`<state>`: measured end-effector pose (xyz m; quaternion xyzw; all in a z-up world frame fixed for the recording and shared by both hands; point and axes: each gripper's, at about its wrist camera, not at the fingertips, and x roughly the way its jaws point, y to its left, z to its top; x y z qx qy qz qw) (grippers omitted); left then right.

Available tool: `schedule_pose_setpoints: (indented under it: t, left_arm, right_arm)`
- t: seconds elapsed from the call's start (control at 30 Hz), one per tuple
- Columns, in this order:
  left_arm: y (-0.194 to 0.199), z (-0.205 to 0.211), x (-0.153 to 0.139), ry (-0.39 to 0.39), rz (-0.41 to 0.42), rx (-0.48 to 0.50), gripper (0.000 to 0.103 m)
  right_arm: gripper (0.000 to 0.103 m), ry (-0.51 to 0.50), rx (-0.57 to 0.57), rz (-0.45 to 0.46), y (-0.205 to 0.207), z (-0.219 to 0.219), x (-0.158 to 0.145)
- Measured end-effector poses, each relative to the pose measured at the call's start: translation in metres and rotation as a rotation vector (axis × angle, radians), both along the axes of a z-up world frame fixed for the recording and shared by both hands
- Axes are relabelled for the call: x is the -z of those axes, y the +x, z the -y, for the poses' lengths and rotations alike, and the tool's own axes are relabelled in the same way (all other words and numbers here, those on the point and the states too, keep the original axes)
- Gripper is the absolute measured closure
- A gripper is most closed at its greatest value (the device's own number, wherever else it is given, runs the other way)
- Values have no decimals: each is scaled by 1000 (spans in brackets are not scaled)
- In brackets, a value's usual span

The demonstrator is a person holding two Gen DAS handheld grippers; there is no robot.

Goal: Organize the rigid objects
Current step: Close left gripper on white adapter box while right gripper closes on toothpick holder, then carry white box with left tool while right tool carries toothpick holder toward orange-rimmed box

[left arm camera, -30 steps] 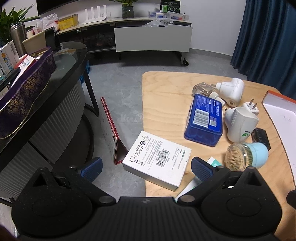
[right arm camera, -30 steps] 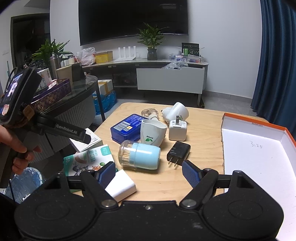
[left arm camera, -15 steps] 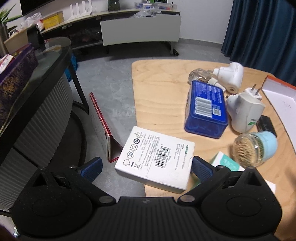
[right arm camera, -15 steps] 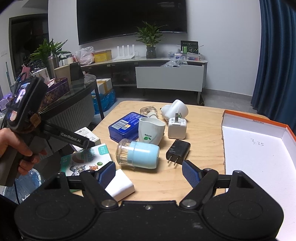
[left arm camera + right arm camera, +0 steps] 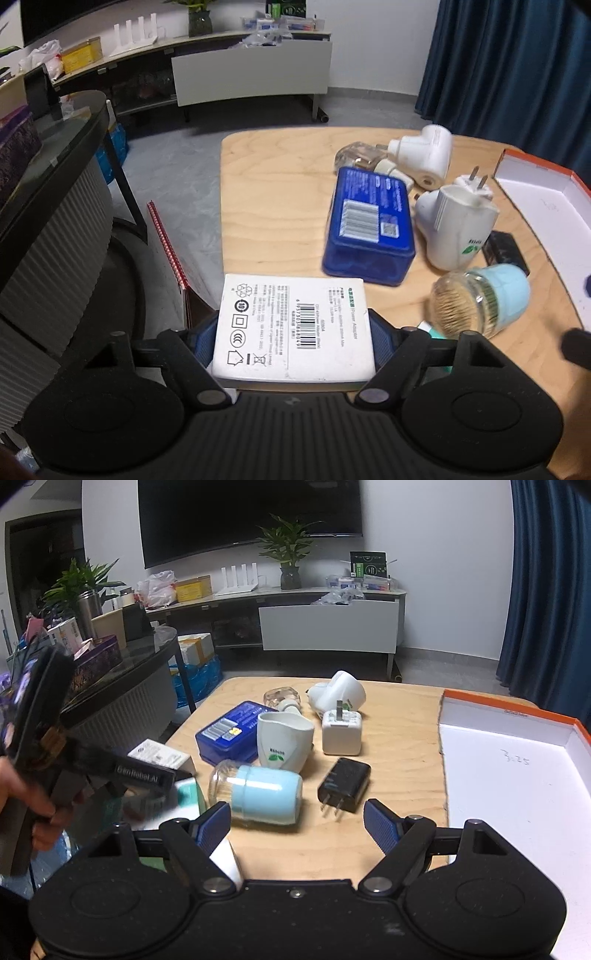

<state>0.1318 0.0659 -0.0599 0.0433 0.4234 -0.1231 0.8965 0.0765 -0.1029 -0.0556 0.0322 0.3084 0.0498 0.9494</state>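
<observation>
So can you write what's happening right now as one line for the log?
left tool: closing on white power adapter box | right tool: open, empty, near toothpick jar | orange-edged tray: nothing visible inside

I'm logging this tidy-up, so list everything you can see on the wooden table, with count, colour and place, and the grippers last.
white adapter box: one, white, at the table's near left edge, between the left gripper's pads
blue case: one, blue, mid-table
toothpick jar: one, clear with pale blue cap, lying on its side
black charger: one, black, right of the jar
white cube plug: one, white, prongs up
white plug-in units: two, white, beside and behind the blue case
glass refill bottle: one, clear, far side
open box: one, white inside, orange rim, right
table: one, light wood
left gripper: jaws closing on the box
right gripper: open, empty
</observation>
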Motion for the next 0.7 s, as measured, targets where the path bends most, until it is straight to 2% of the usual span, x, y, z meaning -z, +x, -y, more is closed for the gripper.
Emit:
schedule_pose_setpoints:
  t: [0.2,0.4,0.57,0.7]
  left_arm:
    - [-1,-7,-2,-28,-3,-57,23]
    - [0,-17,-13,-50,44,-136,23]
    - [1,-15,-15,-29,60,-142,23]
    - [-3,-13,-18,-23,78,-142,23]
  right_arm:
    - [10,28,-38,-46,32,-19,5]
    - [10,63,39,-118,58,-34,19]
    - [11,12,84,-189,81,-43,33]
    - [11,-11,72,-165,77,-41,34]
